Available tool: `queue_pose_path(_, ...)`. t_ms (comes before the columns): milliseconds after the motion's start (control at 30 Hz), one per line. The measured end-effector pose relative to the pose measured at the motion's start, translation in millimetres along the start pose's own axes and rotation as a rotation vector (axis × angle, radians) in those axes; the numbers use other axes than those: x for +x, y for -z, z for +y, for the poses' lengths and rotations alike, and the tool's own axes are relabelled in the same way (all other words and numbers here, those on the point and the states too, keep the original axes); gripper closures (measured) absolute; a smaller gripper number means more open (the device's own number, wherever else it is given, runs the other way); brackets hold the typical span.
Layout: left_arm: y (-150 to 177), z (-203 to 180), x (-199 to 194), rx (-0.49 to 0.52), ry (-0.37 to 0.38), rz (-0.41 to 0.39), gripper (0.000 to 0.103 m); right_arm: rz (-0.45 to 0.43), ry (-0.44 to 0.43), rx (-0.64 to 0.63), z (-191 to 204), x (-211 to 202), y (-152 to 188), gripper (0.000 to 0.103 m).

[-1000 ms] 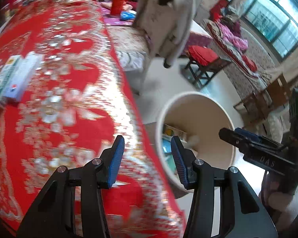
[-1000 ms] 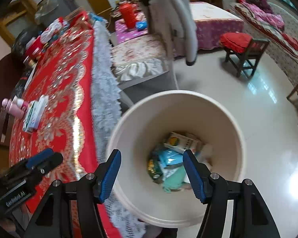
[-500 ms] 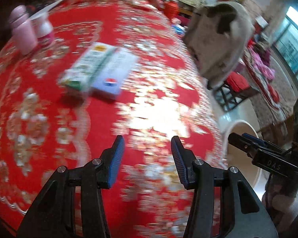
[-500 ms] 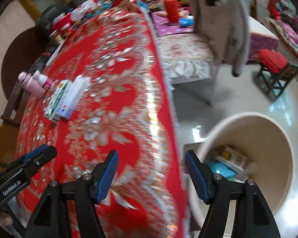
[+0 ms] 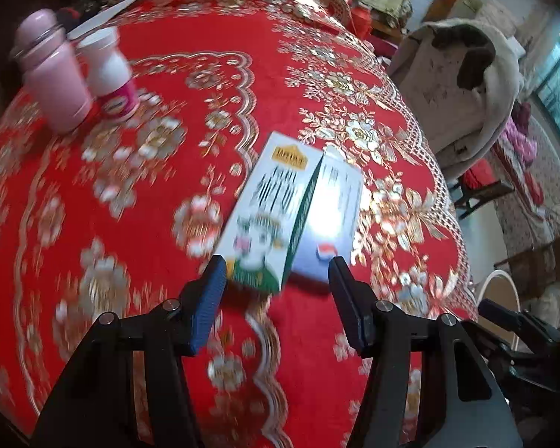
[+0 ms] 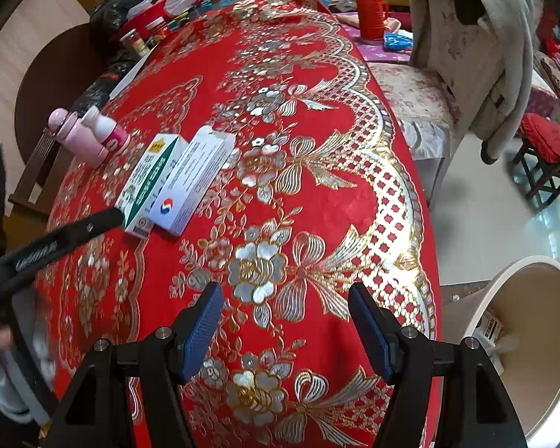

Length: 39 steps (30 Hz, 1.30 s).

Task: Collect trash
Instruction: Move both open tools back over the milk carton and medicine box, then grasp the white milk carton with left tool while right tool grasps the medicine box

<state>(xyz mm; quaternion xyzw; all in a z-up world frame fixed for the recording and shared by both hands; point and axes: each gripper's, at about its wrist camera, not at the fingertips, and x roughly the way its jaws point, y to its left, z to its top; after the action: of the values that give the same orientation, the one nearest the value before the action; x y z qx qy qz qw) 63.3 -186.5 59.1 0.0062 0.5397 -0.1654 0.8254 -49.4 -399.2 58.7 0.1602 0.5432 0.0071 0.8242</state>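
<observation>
Step in hand: reach for the next trash on the counter (image 6: 317,119), nothing grasped yet. Left wrist view, left to right: two bottles upper left, a pink bottle (image 5: 52,86) and a white-and-pink bottle (image 5: 110,74), upright and touching; mid-frame, two cartons lying flat side by side, a green-and-white carton (image 5: 268,209) and a white-and-blue carton (image 5: 328,216). The left gripper (image 5: 278,291) is empty, jaws opening, its tips just short of the cartons' near ends, the left tip near the green one's corner. Right wrist view: the right gripper (image 6: 285,326) is spread and empty over bare cloth at lower centre, well apart from the cartons at mid-left; one bin (image 6: 541,336) stands on the floor lower right with trash already inside. Next move, I judge: straddle one carton only, close, carry to the bin. Count: two cartons, two bottles, one bin.
</observation>
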Motion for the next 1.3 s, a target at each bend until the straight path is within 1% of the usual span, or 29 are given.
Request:
queue_pose_path(67, -10, -5, 8, 0.045, -0.023, 0.001, 0.048, -0.004, 0.002, 0.014, 0, 0, -3, 0.036)
queue_pose_path(133, -19, -8, 19, 0.087, -0.077, -0.006, 0.047, -0.005, 0.008, 0.023, 0, 1, -7, 0.036)
queue_pose_path(200, -28, -7, 29, 0.107, -0.098, 0.001, 0.047, -0.003, 0.010, 0.028, 2, 5, -11, 0.036)
queue_pose_path(267, -36, 0, 40, 0.090, -0.067, 0.031, 0.047, 0.002, 0.008, 0.030, 6, 10, -17, 0.036)
queue_pose_path(333, -41, 8, 44, 0.064, -0.043, 0.040, 0.047, 0.010, 0.005, 0.022, 12, 16, -22, 0.036)
queue_pose_path(367, -43, 11, 45, 0.059, -0.047, 0.036, 0.046, 0.012, 0.004, 0.018, 16, 19, -25, 0.036)
queue_pose_path(467, -46, 21, 42, 0.052, -0.107, 0.025, 0.052, 0.024, -0.007, 0.001, 30, 30, -36, 0.036)
queue_pose_path(500, -45, 27, 41, 0.044, -0.112, 0.024, 0.052, 0.026, -0.013, -0.005, 34, 34, -41, 0.036)
queue_pose_path(700, -30, 66, 26, -0.043, -0.109, 0.041, 0.052, 0.026, -0.052, -0.019, 67, 66, -80, 0.035)
queue_pose_path(767, -23, 74, 20, -0.064, -0.105, 0.043, 0.052, 0.046, -0.061, -0.018, 80, 82, -94, 0.034)
queue_pose_path(800, -19, 77, 19, -0.075, -0.104, 0.043, 0.052, 0.052, -0.058, -0.023, 84, 87, -98, 0.034)
queue_pose_path(867, -13, 83, 14, -0.094, -0.095, 0.042, 0.052, 0.072, -0.027, -0.062, 100, 104, -105, 0.034)
queue_pose_path(933, -9, 87, 11, -0.115, -0.079, 0.040, 0.052, 0.085, -0.009, -0.113, 110, 113, -106, 0.034)
queue_pose_path(967, -8, 89, 10, -0.124, -0.072, 0.039, 0.052, 0.074, 0.000, -0.151, 115, 113, -104, 0.036)
queue_pose_path(1000, -8, 91, 9, -0.135, -0.064, 0.037, 0.052, 0.071, -0.011, -0.194, 120, 112, -102, 0.047)
queue_pose_path(1067, -7, 93, 9, -0.148, -0.054, 0.032, 0.052, 0.099, -0.050, -0.278, 127, 112, -95, 0.047)
queue_pose_path(1133, -9, 92, 10, -0.151, -0.047, 0.030, 0.052, 0.128, -0.062, -0.342, 128, 108, -87, 0.047)
queue_pose_path(1167, -10, 92, 11, -0.152, -0.046, 0.030, 0.051, 0.141, -0.068, -0.348, 125, 106, -84, 0.047)
queue_pose_path(1233, -11, 92, 14, -0.157, -0.045, 0.031, 0.050, 0.147, -0.067, -0.315, 116, 101, -83, 0.047)
queue_pose_path(1300, -12, 91, 16, -0.153, -0.051, 0.030, 0.050, 0.137, -0.050, -0.266, 107, 100, -85, 0.043)
